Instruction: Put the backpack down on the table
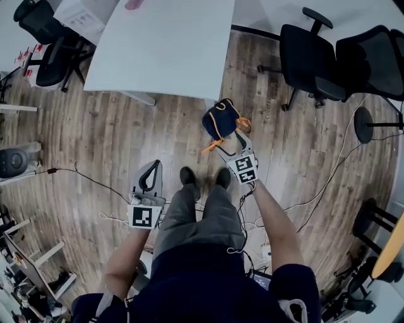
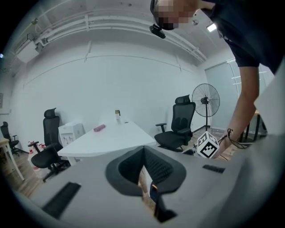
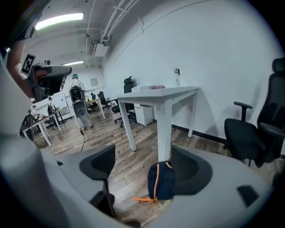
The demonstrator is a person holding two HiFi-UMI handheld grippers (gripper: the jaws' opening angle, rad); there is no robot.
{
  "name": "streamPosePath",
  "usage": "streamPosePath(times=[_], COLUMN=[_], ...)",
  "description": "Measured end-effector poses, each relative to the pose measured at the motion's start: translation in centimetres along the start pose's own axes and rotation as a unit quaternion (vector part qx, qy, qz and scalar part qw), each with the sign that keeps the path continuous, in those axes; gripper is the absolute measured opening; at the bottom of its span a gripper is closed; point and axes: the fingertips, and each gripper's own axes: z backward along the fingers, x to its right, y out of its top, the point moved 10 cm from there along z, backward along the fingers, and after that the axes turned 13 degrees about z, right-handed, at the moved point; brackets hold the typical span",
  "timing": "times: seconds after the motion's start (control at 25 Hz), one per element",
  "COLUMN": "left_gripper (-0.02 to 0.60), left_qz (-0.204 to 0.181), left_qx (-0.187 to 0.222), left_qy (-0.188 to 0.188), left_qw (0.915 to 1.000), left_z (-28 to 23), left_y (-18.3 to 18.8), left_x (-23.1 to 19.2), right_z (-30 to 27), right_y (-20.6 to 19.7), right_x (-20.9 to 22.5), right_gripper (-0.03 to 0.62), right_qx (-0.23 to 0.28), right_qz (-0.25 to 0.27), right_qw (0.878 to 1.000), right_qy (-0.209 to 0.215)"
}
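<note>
Nearest the lens, a person's grey trousers (image 1: 201, 217) are seen from above, with dark shoes (image 1: 187, 176) planted on the wooden floor (image 1: 113, 132). A gripper is held in each hand, out in front of the legs.

The left gripper (image 1: 153, 165) is held over bare floor, left of the shoes. In the left gripper view its jaws are brought together at the tips, clenched on nothing, and only a narrow slit of floor is shown below their meeting line.

The right gripper (image 1: 238, 142) is held farther forward, close to the backpack (image 1: 221, 120). In the right gripper view its jaws are spread wide. The backpack (image 3: 161, 180) is framed between them, but it stands on the floor beyond the pads and is pressed by neither. Whether a jaw tip touches it cannot be told.

The backpack is navy with orange trim. It is stood upright on the floor just beside a white leg of the table, and an orange strap (image 3: 144, 199) is trailed out on the boards. The white tabletop (image 1: 164, 44) is seen beyond it, with a pink object (image 1: 134, 4) lying on its far part. Black office chairs (image 1: 309, 57) are parked to the right.
</note>
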Motion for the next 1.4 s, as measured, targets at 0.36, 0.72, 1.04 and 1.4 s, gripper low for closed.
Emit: streamPosePath(times=[0.36, 0.72, 1.04, 1.4], left_gripper=[0.003, 0.003, 0.003, 0.003], left_qz=[-0.01, 0.003, 0.001, -0.006], left_qx=[-0.012, -0.028, -0.026, -0.023], left_qy=[-0.018, -0.023, -0.016, -0.013], left_qw=[0.9997, 0.9993, 0.9995, 0.9996], left_z=[-6.9, -10.1, -11.0, -12.1], left_y=[-7.5, -13.5, -16.7, -18.7], left_x=[-4.4, -6.3, -7.8, -9.2], right_z=[-10.9, -18.5, -24.2, -28.6], right_y=[-9.4, -16.2, -21.1, -24.5], right_x=[2.0, 2.6, 3.2, 4.1], right_gripper=[0.371, 0.351, 0.336, 0.322], right_qx=[-0.021, -0.044, -0.064, -0.074], right_qz=[-0.013, -0.027, -0.019, -0.016], right_qw=[1.0, 0.999, 0.998, 0.997], right_qy=[-0.008, 0.001, 0.01, 0.014])
